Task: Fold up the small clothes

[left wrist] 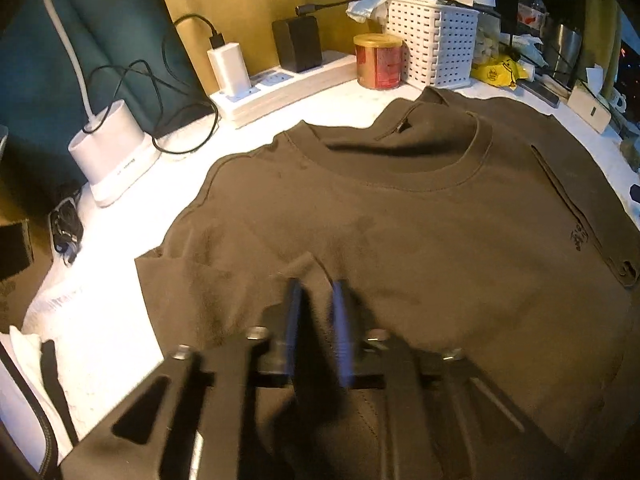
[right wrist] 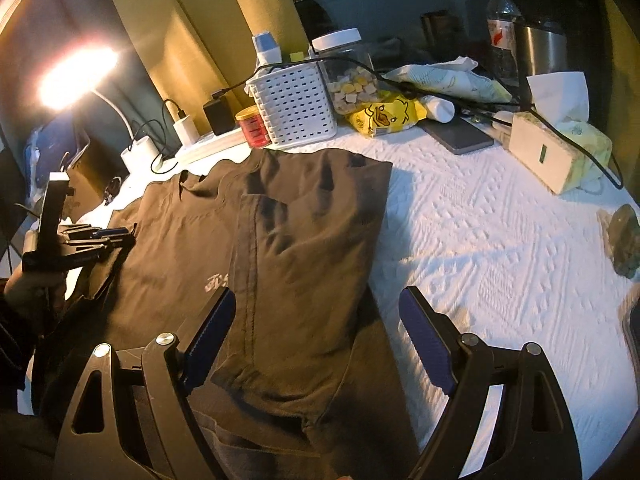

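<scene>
— How do the tongs stand?

— The left gripper (left wrist: 316, 288) has its blue ribbed pads (left wrist: 294, 312) drawn close, with a raised ridge of the T-shirt (left wrist: 400, 220) pinched between them. The pads are blurred, so the exact bite is hard to read. The right gripper (right wrist: 316, 296) is spread wide and nothing touches its pads.

— And the cloth itself?

— It is soft, matte brown knit with a ribbed round collar and a small dark print on the chest. It lies flat, collar away from the person. One side is folded in over the body as a long panel, and that panel lies between the right gripper's open jaws. The left gripper holds the opposite edge.

— What is hard to see?

— Both black gripper frames cover the shirt's near hem. In the right wrist view, the hand (right wrist: 32, 288) on the left tool is dark and cut off by the picture's edge.

— And further out?

— There is a white quilted table cover (right wrist: 480, 240) with a raised pattern. Beyond the collar stand a white perforated basket (left wrist: 432, 40) and a round red tin (left wrist: 378, 62).
</scene>
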